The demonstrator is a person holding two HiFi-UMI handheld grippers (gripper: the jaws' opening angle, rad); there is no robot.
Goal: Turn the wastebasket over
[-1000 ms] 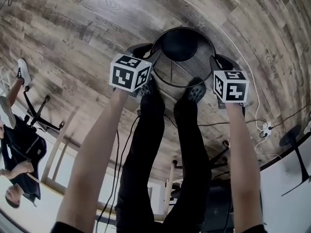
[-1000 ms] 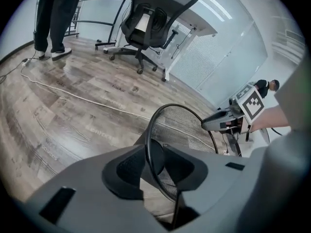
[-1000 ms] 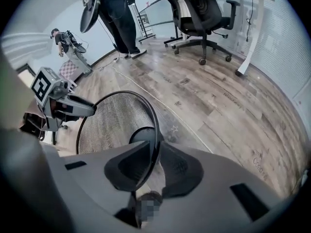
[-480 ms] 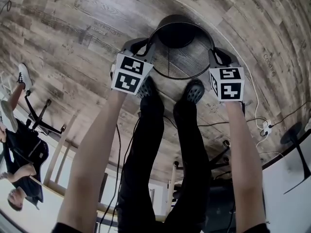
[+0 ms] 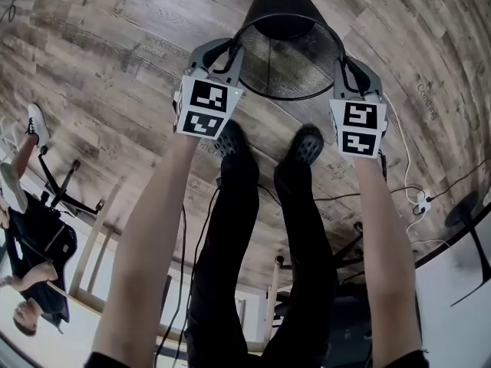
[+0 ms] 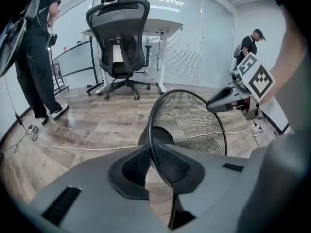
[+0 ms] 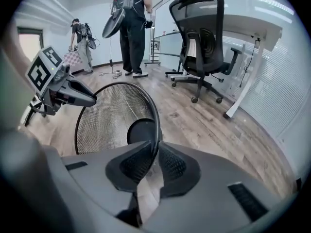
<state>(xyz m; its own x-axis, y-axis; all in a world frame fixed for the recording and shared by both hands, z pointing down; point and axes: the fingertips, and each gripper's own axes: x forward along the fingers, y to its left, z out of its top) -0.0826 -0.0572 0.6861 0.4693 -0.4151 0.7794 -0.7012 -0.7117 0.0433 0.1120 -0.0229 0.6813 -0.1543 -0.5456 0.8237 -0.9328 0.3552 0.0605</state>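
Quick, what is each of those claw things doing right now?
Left gripper: shut on the wastebasket rim, jaws just closed.
Right gripper: shut on the wastebasket rim.

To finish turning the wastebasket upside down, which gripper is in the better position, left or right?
Neither clearly: the left gripper and the right gripper are each shut on the wastebasket rim, on opposite sides, with it already tilted. Probably both should roll together.

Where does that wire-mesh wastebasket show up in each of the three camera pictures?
Head view: wastebasket at top centre, tilted, mouth toward the camera.
Left gripper view: wastebasket at centre right, with its rim running down to the bottom middle.
Right gripper view: wastebasket at centre left, with its rim running down to the bottom middle.
Shared landmark: the black office chair stands behind it in both gripper views. The head view does not clearly show it.
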